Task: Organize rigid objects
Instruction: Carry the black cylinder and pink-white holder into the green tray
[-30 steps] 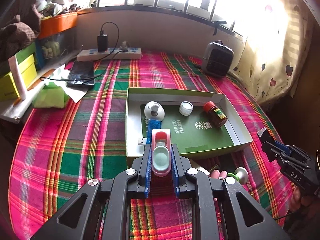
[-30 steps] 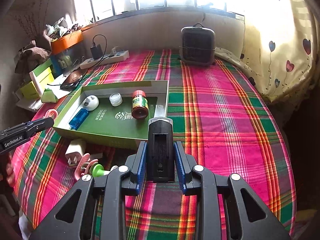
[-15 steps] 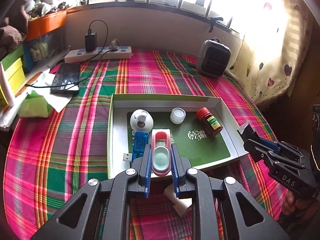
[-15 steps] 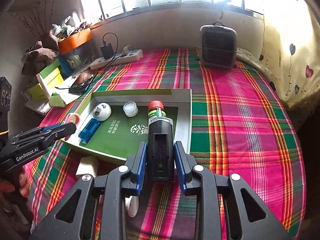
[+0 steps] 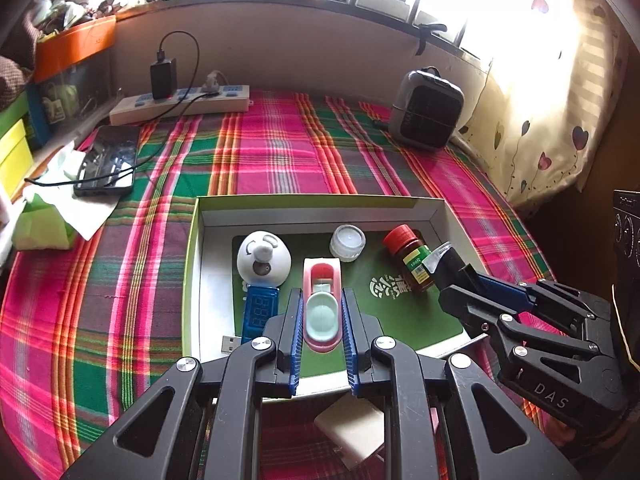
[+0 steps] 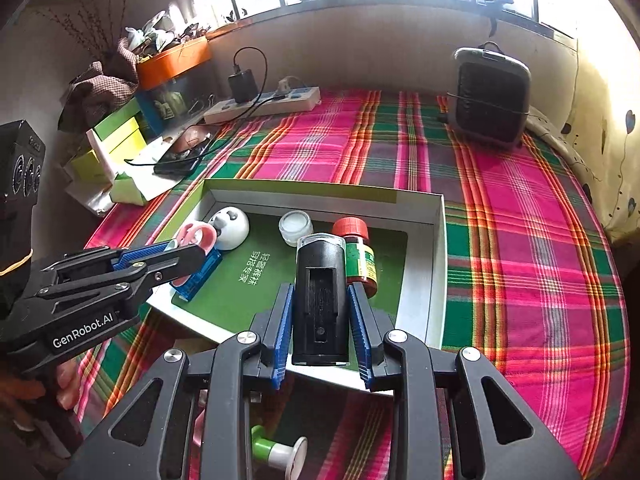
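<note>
Pink case (image 5: pixel 322 306) sits clamped in the left gripper (image 5: pixel 322 316) over the tray (image 5: pixel 320 204); the right gripper (image 6: pixel 320 312) clamps a black block (image 6: pixel 320 300).

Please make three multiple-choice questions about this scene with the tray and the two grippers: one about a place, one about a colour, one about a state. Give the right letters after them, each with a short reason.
1. Where does the brown bottle lie?
A. in the tray
B. on the power strip
C. beside the heater

2. What colour is the bottle's cap?
A. white
B. red
C. blue

3. What is the state of the right gripper?
A. open and empty
B. shut on the bottle
C. shut on a black block

Answers:
1 A: the bottle lies on its side on the tray's green floor, near the small white jar.
2 B: the cap at its far end is red.
3 C: the blue pads press both sides of the black block; the left gripper likewise grips a pink and white object.
</note>
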Demonstrator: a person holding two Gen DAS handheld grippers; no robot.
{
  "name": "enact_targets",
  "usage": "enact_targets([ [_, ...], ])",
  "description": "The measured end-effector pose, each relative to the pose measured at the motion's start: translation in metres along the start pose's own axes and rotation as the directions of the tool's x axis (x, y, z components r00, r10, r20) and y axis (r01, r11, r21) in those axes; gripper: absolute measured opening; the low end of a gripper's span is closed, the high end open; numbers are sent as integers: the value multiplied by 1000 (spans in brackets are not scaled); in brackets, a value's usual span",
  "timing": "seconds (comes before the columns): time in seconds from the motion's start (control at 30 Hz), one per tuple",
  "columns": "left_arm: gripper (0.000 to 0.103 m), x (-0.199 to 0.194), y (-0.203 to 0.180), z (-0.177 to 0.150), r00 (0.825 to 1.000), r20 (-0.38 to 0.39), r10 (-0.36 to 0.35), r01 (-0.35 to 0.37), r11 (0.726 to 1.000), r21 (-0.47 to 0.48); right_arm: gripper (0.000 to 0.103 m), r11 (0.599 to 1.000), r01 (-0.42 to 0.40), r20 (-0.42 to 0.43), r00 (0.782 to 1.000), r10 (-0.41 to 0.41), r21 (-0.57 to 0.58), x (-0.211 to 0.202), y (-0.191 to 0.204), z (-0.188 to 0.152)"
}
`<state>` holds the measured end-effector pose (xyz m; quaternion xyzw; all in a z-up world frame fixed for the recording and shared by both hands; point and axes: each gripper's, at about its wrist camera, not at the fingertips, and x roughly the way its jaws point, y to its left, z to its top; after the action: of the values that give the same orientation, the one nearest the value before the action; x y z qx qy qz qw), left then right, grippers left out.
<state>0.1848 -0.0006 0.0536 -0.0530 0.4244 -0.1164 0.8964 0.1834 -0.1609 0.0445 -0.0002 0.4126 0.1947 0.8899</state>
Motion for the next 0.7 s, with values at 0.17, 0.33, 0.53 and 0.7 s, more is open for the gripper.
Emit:
enact_targets([
  [0.17, 17, 11, -3, 2, 1000, -16, 2, -2, 1000, 10, 29, 1000, -4, -23, 1000, 4, 0, 14, 1, 4],
  [0.33, 17, 20, -3, 4, 1000, -29, 11, -11, 1000, 16, 29, 1000, 10, -44, 999, -11, -9, 26, -1, 6],
  [0.53, 17, 29, -3, 7, 999, -42, 19, -18, 1000, 19, 29, 999, 27, -59, 998, -28, -16, 38, -5, 9],
  [0.7, 17, 36, -5, 8, 998, -49, 26, -24, 999, 24, 29, 999, 45, -65, 997, -46, -17, 44, -10, 10],
])
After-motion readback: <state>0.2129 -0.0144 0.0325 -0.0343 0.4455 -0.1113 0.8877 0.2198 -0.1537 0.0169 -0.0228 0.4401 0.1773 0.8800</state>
